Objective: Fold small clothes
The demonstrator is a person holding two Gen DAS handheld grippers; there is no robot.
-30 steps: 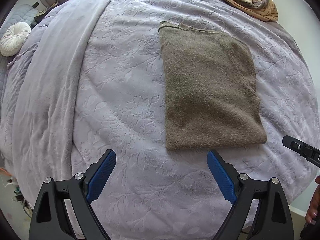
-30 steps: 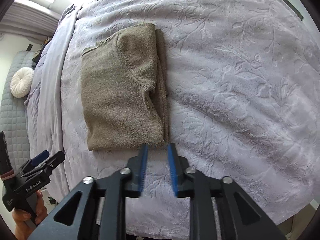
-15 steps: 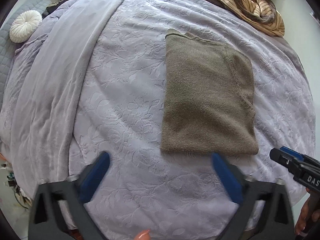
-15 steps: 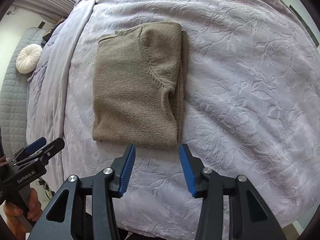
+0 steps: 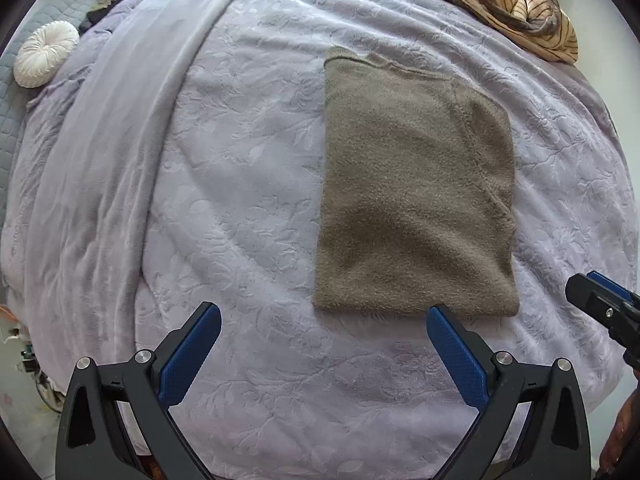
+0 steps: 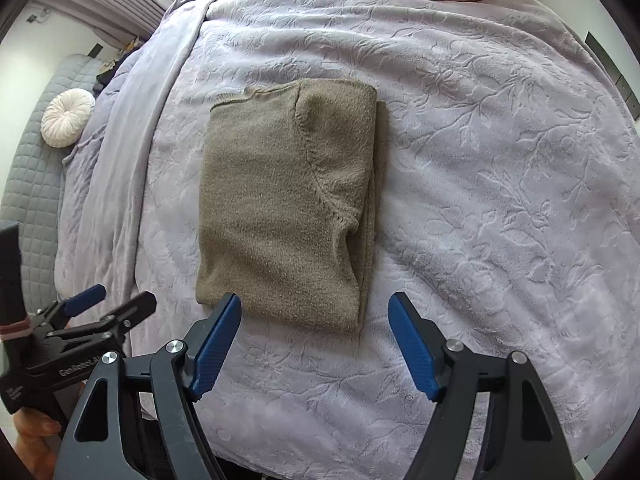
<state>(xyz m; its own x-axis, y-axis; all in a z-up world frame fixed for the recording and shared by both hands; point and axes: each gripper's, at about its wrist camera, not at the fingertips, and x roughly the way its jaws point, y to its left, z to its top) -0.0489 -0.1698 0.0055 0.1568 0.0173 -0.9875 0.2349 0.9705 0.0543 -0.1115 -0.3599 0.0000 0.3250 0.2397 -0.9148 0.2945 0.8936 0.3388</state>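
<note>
The left gripper [image 5: 320,320] points straight down with its jaws spread wide and nothing between them. The right gripper [image 6: 314,314] tilts steeply downward; its jaws have just been opening and stand apart, empty, blue pads [image 6: 214,346] facing inward

Olive-brown knit sweater [image 5: 412,196] lies flat on the lavender embossed bedspread [image 5: 240,184], folded into a neat upright rectangle. Fuzzy texture, ribbed neckline edge at the far end, curved sleeve seam running down its right part. From the right wrist view, stacked layers show along its right edge, sleeve tucked in. Near edge straight, slight bulge at the near right corner. Nothing touching it.
</note>
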